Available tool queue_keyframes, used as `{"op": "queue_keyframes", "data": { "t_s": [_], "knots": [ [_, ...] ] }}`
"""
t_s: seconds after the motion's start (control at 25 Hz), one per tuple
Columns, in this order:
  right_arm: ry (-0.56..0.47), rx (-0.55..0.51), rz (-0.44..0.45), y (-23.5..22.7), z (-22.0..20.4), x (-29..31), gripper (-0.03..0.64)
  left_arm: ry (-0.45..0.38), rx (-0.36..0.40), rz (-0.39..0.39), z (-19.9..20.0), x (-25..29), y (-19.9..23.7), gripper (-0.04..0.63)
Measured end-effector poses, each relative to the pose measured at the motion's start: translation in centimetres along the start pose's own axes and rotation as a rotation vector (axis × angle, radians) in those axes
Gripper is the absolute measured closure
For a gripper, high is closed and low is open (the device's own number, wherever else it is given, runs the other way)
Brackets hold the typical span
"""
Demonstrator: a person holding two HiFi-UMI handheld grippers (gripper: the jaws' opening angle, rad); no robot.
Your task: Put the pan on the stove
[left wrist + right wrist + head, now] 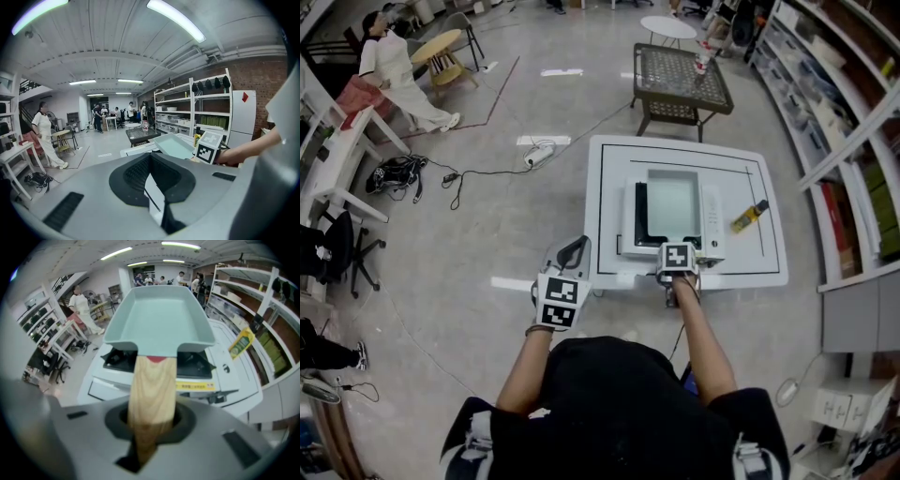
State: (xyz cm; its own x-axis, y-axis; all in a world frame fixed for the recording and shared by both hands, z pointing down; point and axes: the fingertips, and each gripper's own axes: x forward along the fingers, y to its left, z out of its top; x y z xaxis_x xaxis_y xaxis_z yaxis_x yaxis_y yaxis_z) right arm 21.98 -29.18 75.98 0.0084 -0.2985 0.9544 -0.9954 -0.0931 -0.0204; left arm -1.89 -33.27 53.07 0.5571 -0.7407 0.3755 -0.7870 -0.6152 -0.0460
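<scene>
A pale green square pan (673, 204) sits on the white stove (713, 223) on the white table (607, 187). In the right gripper view the pan (159, 310) lies over the stove's black burner (197, 363), and its wooden handle (152, 394) runs back between my right gripper's (152, 430) jaws, with thin dark gaps on both sides of it. In the head view my right gripper (675, 274) points steeply down at the table's near edge. My left gripper (572, 251) hangs off the table's left side, shut and empty, and its view shows the pan (174, 145) from the side.
A yellow-labelled bottle (750, 216) lies on the table right of the stove. Behind the table stands a dark wicker table (680, 84). Shelving (853, 112) lines the right wall. Cables and a power strip (539, 153) lie on the floor to the left.
</scene>
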Motion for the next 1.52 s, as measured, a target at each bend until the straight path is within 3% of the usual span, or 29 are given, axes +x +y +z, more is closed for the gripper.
{"op": "queue_keyframes", "data": {
  "t_s": [0.4,0.68,1.0,1.52],
  "knots": [
    [-0.031,0.061,0.092,0.8,1.1,-1.7,0.516,0.006,-0.011,-0.020,-0.4,0.1,0.0,0.569],
    [-0.067,0.100,0.121,0.6,2.1,-3.5,0.464,-0.002,-0.129,-0.065,-0.2,0.0,0.3,0.569],
    [-0.159,0.092,0.119,-0.1,3.1,-5.2,0.439,-0.001,-0.101,-0.072,0.3,0.0,0.2,0.569],
    [-0.435,0.032,0.069,-0.8,6.7,-13.8,0.448,-0.040,0.014,-0.131,3.2,0.4,-1.7,0.569]
  ]
}}
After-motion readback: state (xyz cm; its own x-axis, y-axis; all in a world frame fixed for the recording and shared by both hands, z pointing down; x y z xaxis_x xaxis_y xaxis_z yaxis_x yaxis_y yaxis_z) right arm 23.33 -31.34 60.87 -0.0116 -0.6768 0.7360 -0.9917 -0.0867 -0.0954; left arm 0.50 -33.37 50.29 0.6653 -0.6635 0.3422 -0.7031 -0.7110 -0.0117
